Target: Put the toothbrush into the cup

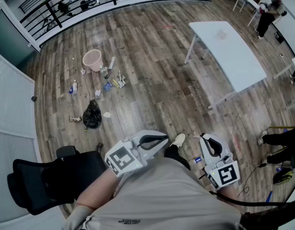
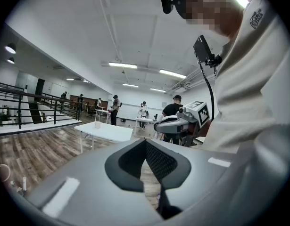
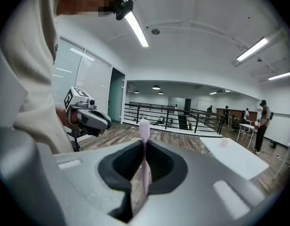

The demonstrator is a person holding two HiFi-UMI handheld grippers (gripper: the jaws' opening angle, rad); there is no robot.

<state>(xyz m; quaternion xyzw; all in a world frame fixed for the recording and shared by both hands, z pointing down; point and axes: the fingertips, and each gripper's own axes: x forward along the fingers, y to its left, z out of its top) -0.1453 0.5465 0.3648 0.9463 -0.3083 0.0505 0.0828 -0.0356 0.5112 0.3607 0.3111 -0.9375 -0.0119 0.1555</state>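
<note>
Right gripper clamps a pink toothbrush; left gripper closed, empty. Litter strews the wooden floor; white bench upper right.

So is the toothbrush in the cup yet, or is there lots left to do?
Done: the pink toothbrush is picked up, pinched upright in the right gripper. In hand: it is just being held in the air; the left gripper is shut on nothing. Left: the main part. A small cup stands far off on the white table, so the toothbrush must get there and go in.
</note>
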